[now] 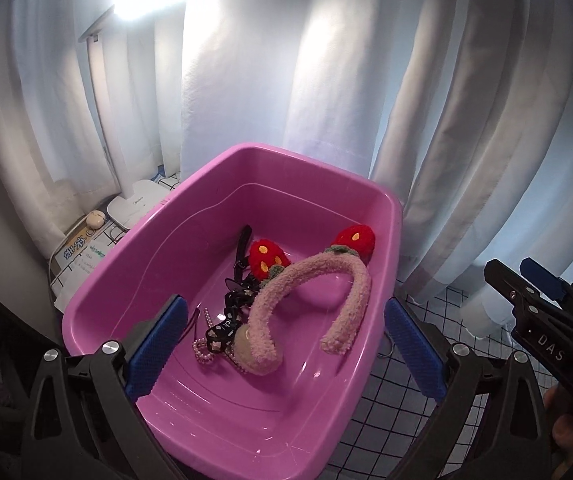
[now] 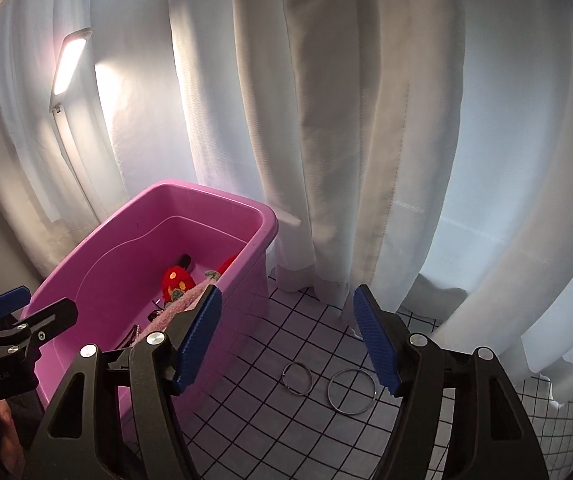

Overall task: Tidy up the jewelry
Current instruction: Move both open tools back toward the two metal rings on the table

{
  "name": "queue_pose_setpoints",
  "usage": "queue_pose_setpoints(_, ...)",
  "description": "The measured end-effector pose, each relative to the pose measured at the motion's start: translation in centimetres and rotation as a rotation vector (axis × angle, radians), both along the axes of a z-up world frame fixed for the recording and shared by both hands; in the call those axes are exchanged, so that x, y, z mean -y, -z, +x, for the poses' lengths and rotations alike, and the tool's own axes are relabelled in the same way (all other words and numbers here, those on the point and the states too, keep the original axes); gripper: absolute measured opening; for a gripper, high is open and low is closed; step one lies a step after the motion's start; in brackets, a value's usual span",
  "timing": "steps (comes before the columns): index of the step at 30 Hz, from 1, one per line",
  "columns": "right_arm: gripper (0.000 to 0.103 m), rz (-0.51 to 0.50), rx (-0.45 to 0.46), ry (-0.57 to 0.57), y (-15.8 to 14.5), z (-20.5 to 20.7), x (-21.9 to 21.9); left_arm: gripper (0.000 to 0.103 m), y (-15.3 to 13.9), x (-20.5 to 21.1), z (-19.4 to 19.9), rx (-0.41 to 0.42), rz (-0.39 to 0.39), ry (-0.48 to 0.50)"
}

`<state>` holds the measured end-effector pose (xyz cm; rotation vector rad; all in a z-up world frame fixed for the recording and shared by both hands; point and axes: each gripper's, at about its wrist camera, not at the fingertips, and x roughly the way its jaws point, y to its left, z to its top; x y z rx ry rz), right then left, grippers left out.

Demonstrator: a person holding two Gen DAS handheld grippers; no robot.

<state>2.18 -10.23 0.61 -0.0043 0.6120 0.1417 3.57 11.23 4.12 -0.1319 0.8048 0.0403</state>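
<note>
A pink plastic tub [image 1: 206,184] [image 2: 262,220] stands on a grid-patterned cloth. In it lie a fuzzy pink headband [image 1: 310,276] with two red strawberry ears [image 1: 266,258], a black hair clip [image 1: 232,312] and a pearl piece [image 1: 202,352]. My left gripper [image 1: 282,344] is open and empty above the tub's near end. My right gripper [image 2: 288,340] is open and empty to the right of the tub, over two silver bangles [image 2: 297,377] [image 2: 351,390] lying on the cloth. The right gripper also shows in the left wrist view [image 1: 542,292].
White curtains [image 2: 366,120] hang close behind the tub and cloth. A white desk lamp [image 1: 138,200] with a lit head [image 2: 68,62] stands to the tub's left, beside a paper box [image 1: 78,252]. The gridded cloth [image 2: 270,420] spreads to the right.
</note>
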Motion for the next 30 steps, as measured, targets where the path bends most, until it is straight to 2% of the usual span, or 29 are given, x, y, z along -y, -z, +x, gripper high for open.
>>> queue_pose_setpoints(7,0.066,0.008,-0.063,0.116,3.4,-1.9,7.2,0.097,1.4,6.9,-1.5,-0.020,-0.050,0.154)
queue_pose_setpoints(13,0.066,0.013,-0.146,0.151,7.9,-1.4,10.9,0.097,4.9,12.2,-1.6,-0.081,-0.075,0.230)
queue_pose_setpoints(18,0.066,0.013,-0.203,0.120,12.2,1.3,11.7,0.097,8.7,14.6,-0.6,-0.120,-0.063,0.239)
queue_pose_setpoints(21,0.066,0.010,-0.232,0.089,15.0,3.5,11.7,0.097,10.8,15.5,0.0,-0.112,-0.040,0.231)
queue_pose_setpoints(27,0.066,-0.024,-0.304,0.025,19.9,7.9,10.7,0.097,14.7,15.2,1.9,-0.136,-0.003,0.184)
queue_pose_setpoints(30,0.066,-0.067,-0.327,0.037,21.5,9.3,10.1,0.097,15.7,15.0,2.6,-0.143,0.001,0.165)
